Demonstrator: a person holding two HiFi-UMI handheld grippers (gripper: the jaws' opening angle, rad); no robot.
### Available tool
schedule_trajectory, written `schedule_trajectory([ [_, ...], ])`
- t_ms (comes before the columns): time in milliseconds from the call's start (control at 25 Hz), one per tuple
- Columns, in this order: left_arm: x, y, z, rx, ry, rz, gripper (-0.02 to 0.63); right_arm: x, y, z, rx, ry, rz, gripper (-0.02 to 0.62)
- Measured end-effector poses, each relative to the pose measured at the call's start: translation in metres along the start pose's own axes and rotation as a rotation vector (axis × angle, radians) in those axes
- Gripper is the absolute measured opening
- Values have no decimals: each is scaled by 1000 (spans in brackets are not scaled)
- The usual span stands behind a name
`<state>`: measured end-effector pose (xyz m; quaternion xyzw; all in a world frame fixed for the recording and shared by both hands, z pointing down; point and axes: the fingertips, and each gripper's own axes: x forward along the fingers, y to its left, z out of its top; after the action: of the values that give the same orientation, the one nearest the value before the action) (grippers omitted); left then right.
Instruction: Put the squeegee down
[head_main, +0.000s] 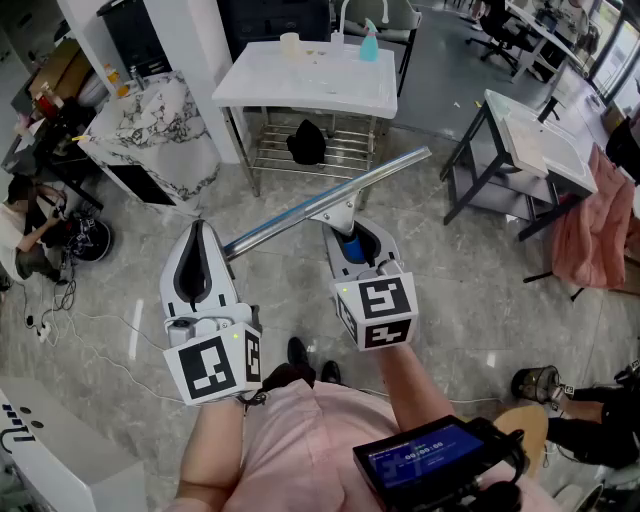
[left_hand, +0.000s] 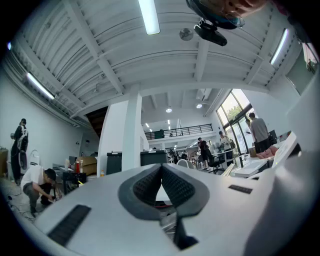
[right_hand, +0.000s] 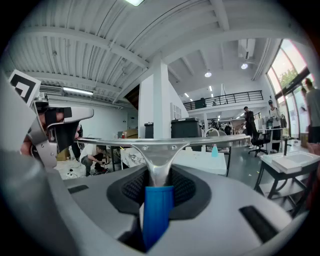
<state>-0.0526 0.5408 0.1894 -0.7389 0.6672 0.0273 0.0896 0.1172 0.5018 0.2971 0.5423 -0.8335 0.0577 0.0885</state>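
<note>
A squeegee (head_main: 325, 200) with a long metal blade and a blue handle (right_hand: 157, 210) is held in the air over the floor. My right gripper (head_main: 352, 243) is shut on the blue handle, and the blade (right_hand: 160, 142) runs crosswise in front of its jaws. To the left, my left gripper (head_main: 198, 248) hangs beside the blade's lower end. Its jaws meet at the tips with nothing between them in the left gripper view (left_hand: 161, 167).
A white table (head_main: 310, 75) with a teal spray bottle (head_main: 369, 42) and a cup stands ahead, with a wire shelf beneath. A marble-topped counter (head_main: 150, 125) is at the left, a white sink stand (head_main: 535, 145) at the right. A person crouches at the far left (head_main: 20, 230).
</note>
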Motion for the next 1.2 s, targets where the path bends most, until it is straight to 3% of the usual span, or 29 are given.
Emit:
schedule_trajectory([
  [360, 7, -11, -9, 10, 13, 7, 9, 6, -16, -3, 30, -9, 12, 89],
  [680, 45, 8, -39, -7, 45, 35, 9, 54, -33, -14, 37, 31, 5, 91],
  [1000, 140, 53, -90, -34, 87, 42, 9, 167, -47, -21, 49, 83, 7, 91],
  [1200, 223, 97, -101, -31, 81, 31, 9, 252, -49, -2, 57, 96, -7, 91],
])
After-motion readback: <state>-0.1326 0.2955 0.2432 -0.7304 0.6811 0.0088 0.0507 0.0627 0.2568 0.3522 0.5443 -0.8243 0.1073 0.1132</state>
